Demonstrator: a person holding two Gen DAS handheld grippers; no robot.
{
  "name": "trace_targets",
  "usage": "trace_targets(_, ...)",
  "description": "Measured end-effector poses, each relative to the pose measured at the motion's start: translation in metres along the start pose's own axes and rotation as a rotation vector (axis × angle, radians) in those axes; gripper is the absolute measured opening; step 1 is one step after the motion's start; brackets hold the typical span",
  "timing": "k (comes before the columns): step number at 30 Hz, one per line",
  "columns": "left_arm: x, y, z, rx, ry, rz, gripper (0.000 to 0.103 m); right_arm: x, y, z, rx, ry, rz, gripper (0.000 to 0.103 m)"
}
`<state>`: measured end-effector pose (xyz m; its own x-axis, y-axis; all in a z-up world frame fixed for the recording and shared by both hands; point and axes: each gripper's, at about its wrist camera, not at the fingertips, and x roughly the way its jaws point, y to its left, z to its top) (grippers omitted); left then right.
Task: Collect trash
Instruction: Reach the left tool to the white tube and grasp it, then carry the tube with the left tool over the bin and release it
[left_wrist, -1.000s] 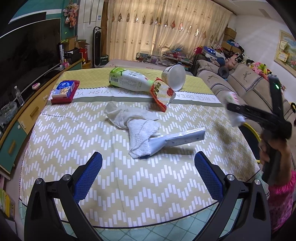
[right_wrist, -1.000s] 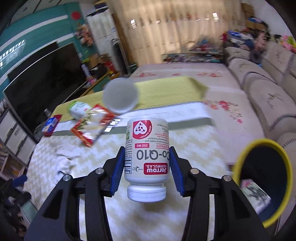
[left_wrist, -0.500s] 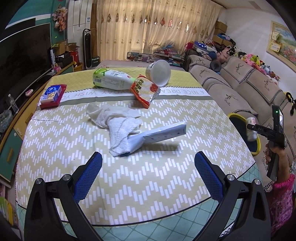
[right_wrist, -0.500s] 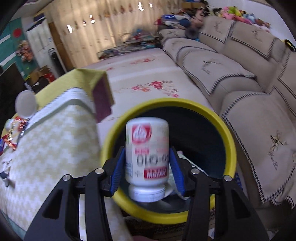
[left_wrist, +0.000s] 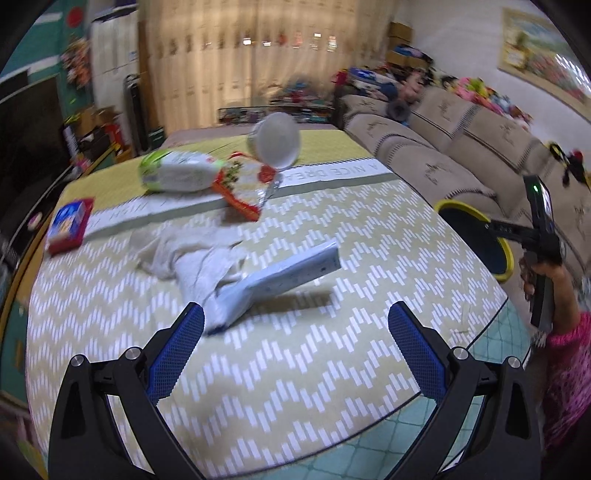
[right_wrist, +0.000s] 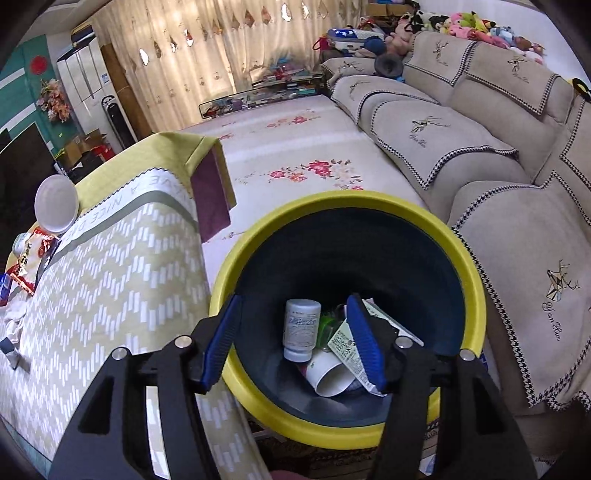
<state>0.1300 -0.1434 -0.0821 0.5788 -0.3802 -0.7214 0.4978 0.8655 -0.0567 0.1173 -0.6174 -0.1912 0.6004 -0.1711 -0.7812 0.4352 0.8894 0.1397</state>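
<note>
My right gripper (right_wrist: 293, 338) hangs over the yellow-rimmed dark bin (right_wrist: 476, 280), its jaws opening with nothing between the pads. The white supplement bottle (right_wrist: 301, 328) lies inside the bin beside a paper cup (right_wrist: 330, 374) and a green-printed wrapper (right_wrist: 347, 343). My left gripper (left_wrist: 293, 341) is open and empty above the near part of the table. Ahead of it lie a pale blue flat pack (left_wrist: 284, 277) and a crumpled white cloth (left_wrist: 188, 254). Further back sit a red snack bag (left_wrist: 245, 186), a white-green bottle (left_wrist: 177, 173) and a white cup (left_wrist: 275, 142).
A red-and-blue small box (left_wrist: 68, 225) lies at the table's left. The bin (left_wrist: 476, 236) stands by the table's right edge, with the right gripper tool (left_wrist: 532, 236) and a pink sleeve (left_wrist: 567, 373) there. A beige sofa (right_wrist: 480, 122) runs along the right; a TV cabinet is left.
My right gripper carried the white bottle from over the table to above the bin, then its jaws parted and the bottle dropped in. The left gripper drifted slightly and rolled.
</note>
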Motion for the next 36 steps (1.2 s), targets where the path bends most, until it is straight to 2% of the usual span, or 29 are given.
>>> trace_targets(5,0.011,-0.007,0.016,0.111,-0.017,-0.070,0.095,0.004,0.010,-0.004,-0.004,0.024,0.015,0.057)
trace_targets(7,0.018,-0.010,0.022,0.157,-0.018,-0.074,0.087,0.006,0.010,-0.005,-0.005,0.030,0.021,0.057)
trace_targets(12,0.043,-0.018,0.032,0.279,0.025,-0.108,0.076,0.005,0.012,-0.005,-0.011,0.033,0.028,0.057)
trace_targets(17,0.057,-0.026,0.027,0.370,0.063,-0.077,0.069,0.006,0.007,-0.003,-0.002,0.037,0.027,0.058)
trace_targets(23,0.072,-0.025,0.023,0.408,0.105,-0.026,0.056,0.011,0.009,-0.005,-0.001,0.051,0.043,0.058)
trace_targets(28,0.074,-0.021,0.025,0.393,0.121,-0.021,0.034,0.012,0.012,-0.006,-0.006,0.056,0.063,0.058)
trace_targets(31,0.069,-0.022,0.030,0.380,0.106,-0.040,0.027,0.011,0.013,-0.007,-0.006,0.052,0.068,0.058)
trace_targets(36,0.059,-0.029,0.044,0.343,0.075,-0.074,0.024,0.004,0.012,-0.006,-0.004,0.039,0.076,0.058)
